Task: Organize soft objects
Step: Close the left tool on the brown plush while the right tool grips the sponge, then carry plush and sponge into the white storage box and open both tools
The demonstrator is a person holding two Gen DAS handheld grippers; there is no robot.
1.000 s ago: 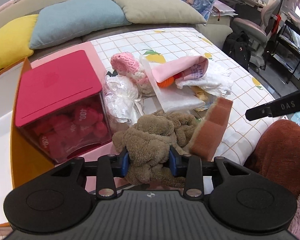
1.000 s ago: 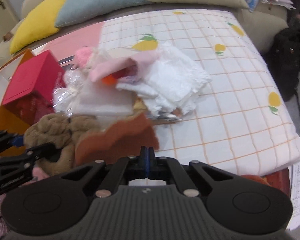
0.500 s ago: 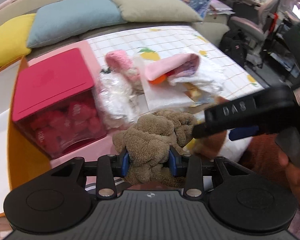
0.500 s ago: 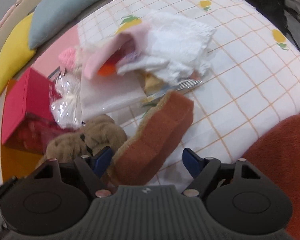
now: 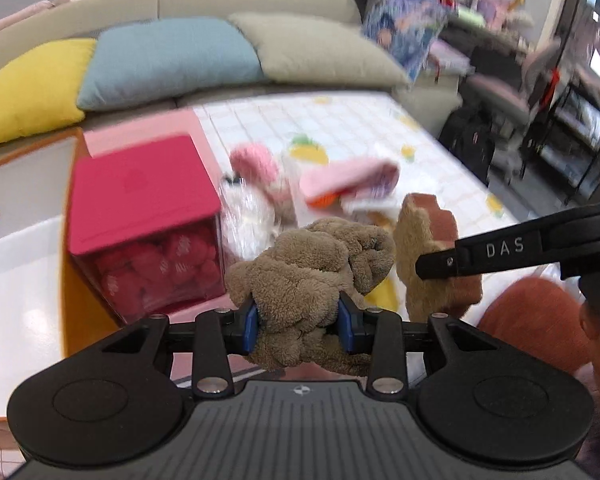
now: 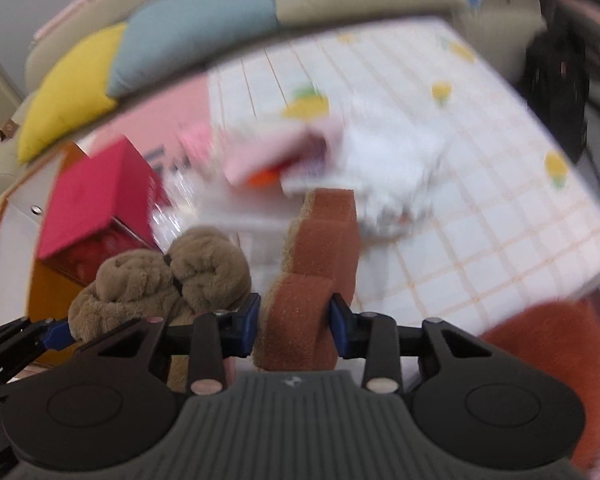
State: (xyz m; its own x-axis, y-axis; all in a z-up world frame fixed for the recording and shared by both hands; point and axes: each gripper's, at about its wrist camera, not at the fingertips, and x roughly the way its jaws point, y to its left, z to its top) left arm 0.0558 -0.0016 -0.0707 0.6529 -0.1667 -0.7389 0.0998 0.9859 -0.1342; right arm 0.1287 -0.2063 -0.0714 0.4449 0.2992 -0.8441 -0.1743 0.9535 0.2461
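Observation:
My left gripper (image 5: 299,322) is shut on a brown plush toy (image 5: 312,264) and holds it above the table. The toy also shows in the right wrist view (image 6: 160,276). My right gripper (image 6: 294,320) is shut on a rust-brown sponge (image 6: 320,256) and holds it upright, just right of the plush. In the left wrist view the sponge (image 5: 428,240) shows behind the right gripper's black finger (image 5: 500,248). On the lemon-print cloth (image 6: 480,168) lies a pile of a pink knitted piece (image 5: 256,164), a pink cloth (image 5: 348,176) and white cloths (image 6: 384,168).
A red-lidded clear box (image 5: 144,216) of red items stands left of the pile. An orange tray (image 5: 24,240) with a white floor lies at the far left. A rust cushion (image 5: 532,320) is at the front right. Yellow, blue and beige pillows (image 5: 168,60) line the sofa behind.
My right gripper has closed on the sponge and lifted it upright off the cloth. My left gripper has risen a little with the plush toy.

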